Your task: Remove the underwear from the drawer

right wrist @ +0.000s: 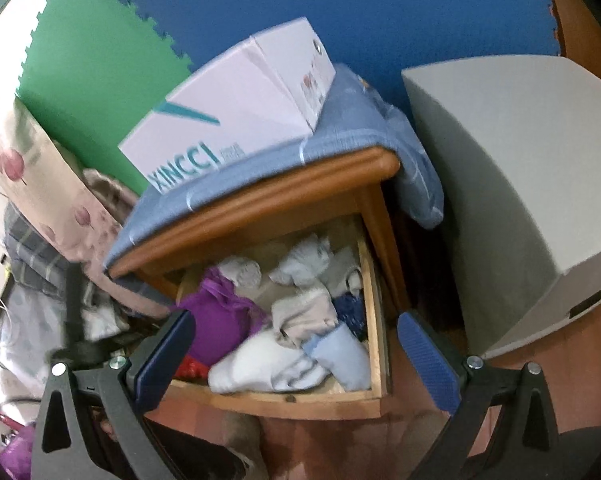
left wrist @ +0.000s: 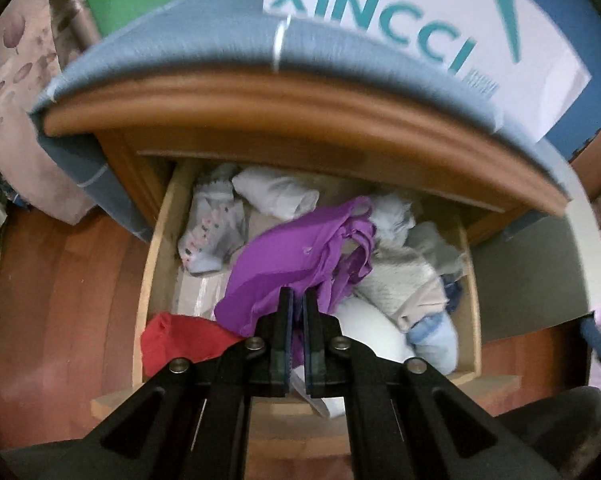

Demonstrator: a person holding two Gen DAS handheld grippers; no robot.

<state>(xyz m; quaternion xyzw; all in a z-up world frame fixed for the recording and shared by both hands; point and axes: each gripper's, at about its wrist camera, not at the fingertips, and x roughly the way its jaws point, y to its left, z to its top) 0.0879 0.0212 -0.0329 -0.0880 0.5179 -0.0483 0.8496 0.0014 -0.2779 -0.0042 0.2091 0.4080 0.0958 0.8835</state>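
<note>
— So, what is in the open drawer?

— Lots of soft clothes. By the left wall lies a pale sock with little spots. A red cloth sits in the front left corner. The purple underwear lies in the middle. Cream and white bundles fill the right side, and a light blue sock is in the front right corner.

— Who has the purple underwear?

— The left gripper does. Its two fingers are pressed nearly together, with purple cloth pinched between them. The underwear is still over the drawer, touching the other clothes.

— And the other one?

— The right gripper hangs above the front of the drawer. Its blue fingers are spread wide apart and hold nothing.

— What is on top of the wooden nightstand?

— A blue cloth covers the top, and a white box with green letters sits on it. A big grey box stands to the right.
</note>
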